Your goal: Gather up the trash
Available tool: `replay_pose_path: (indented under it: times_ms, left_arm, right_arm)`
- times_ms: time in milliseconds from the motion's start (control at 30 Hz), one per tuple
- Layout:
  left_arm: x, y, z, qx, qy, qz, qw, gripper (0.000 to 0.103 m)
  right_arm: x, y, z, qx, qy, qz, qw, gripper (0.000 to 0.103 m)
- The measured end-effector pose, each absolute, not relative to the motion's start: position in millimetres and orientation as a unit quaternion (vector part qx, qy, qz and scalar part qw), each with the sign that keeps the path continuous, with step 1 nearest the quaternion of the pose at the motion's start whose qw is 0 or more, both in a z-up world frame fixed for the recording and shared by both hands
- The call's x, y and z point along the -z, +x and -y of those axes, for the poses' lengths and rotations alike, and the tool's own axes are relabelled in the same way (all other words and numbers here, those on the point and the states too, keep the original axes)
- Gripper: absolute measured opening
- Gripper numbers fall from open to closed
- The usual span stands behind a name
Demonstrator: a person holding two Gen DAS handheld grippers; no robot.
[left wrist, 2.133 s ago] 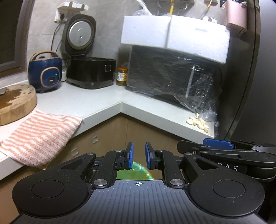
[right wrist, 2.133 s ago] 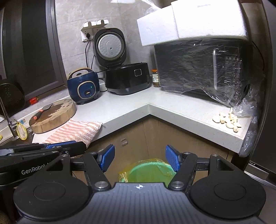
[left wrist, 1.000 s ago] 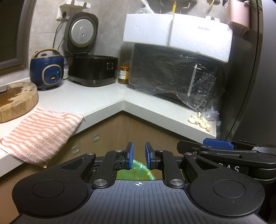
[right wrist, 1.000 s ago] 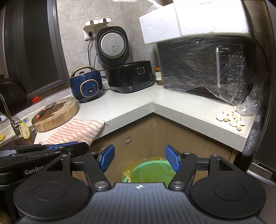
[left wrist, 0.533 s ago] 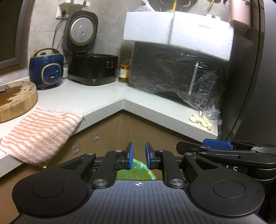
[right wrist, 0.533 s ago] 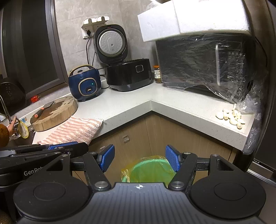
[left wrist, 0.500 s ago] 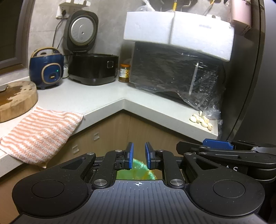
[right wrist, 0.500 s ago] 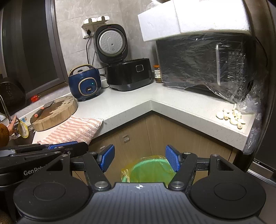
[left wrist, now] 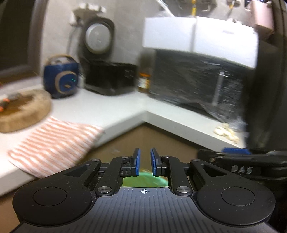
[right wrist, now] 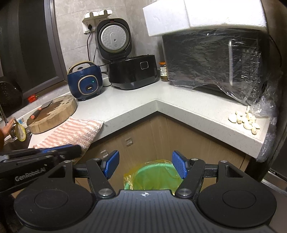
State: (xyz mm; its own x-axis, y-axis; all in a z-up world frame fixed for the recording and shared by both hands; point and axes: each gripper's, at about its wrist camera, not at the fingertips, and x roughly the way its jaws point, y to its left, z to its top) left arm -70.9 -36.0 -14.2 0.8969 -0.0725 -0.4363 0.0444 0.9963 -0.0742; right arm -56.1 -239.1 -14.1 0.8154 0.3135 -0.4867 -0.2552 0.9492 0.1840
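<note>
A green trash bin [right wrist: 154, 176] with a yellow liner stands on the floor in the counter's inner corner, below my right gripper [right wrist: 145, 164], which is open and empty. A strip of the bin [left wrist: 145, 181] shows under my left gripper [left wrist: 144, 162], whose blue pads stand a narrow gap apart with nothing between them. A pile of garlic cloves [right wrist: 244, 119] lies on the right counter end; it also shows, blurred, in the left wrist view [left wrist: 226, 132]. Each gripper shows at the edge of the other's view.
On the L-shaped white counter [right wrist: 136, 105] are a striped cloth [right wrist: 75, 132], a round chopping block [right wrist: 52, 113] with a knife, a blue cooker [right wrist: 85, 83], an open black rice cooker [right wrist: 131, 71], a jar [right wrist: 163, 71] and a plastic-wrapped microwave [right wrist: 215, 64] under a foam box [right wrist: 202, 14].
The left wrist view has turned blurred and shifted, so the left gripper is moving. The right gripper has drifted slightly. Both jaw openings are unchanged.
</note>
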Motion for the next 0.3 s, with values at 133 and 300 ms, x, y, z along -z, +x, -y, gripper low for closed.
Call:
replay_pose_path:
  times_ms: [133, 300]
  left_arm:
    - [19, -36, 16, 0.051, -0.073, -0.248, 0.965, 0.016]
    - [26, 27, -21, 0.021, -0.079, -0.244, 0.966, 0.016]
  right_arm:
    - [10, -24, 240, -0.157, 0.026, -0.24, 0.958, 0.066]
    - [6, 61, 243, -0.135, -0.057, -0.202, 0.968, 0.069]
